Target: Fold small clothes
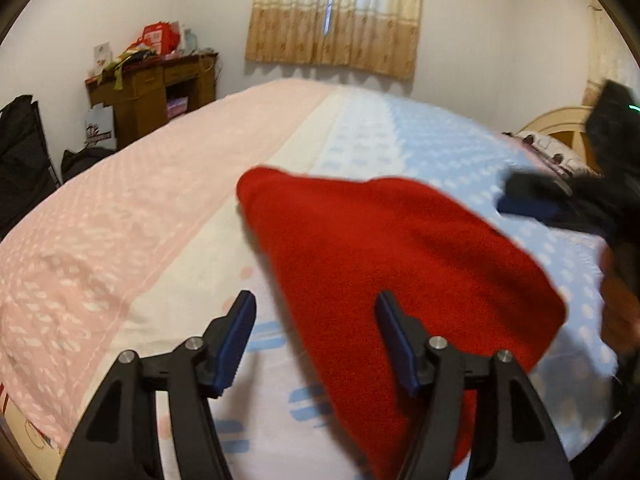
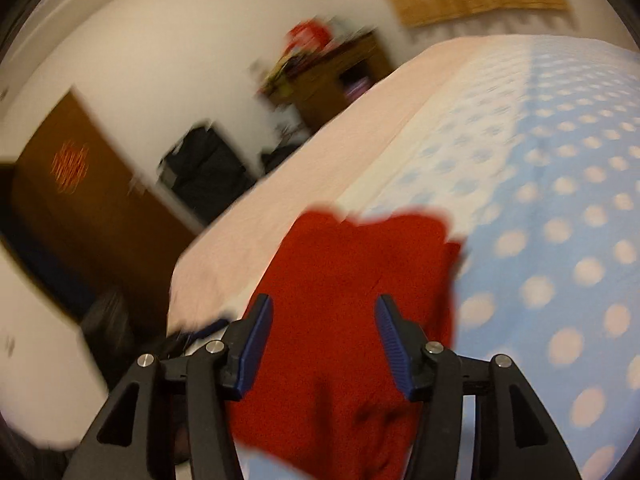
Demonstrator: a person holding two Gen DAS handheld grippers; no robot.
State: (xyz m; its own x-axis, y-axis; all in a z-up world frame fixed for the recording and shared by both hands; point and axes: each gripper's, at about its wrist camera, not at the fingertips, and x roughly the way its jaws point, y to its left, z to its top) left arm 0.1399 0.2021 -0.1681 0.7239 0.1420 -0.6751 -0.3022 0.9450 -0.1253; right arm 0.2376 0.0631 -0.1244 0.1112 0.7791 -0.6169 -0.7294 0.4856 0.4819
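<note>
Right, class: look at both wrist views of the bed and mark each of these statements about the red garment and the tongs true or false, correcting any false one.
1. The red garment lies on the bed sheet. True.
2. The left tongs are clamped shut on the garment. False: their jaws stand apart, pads pressing on nothing.
3. The right tongs are open, with red cloth seen between the jaws. True.
4. The sheet is plain green. False: it runs from pink through white to pale blue, with dots.
5. A wooden desk stands against the far wall. True.
</note>
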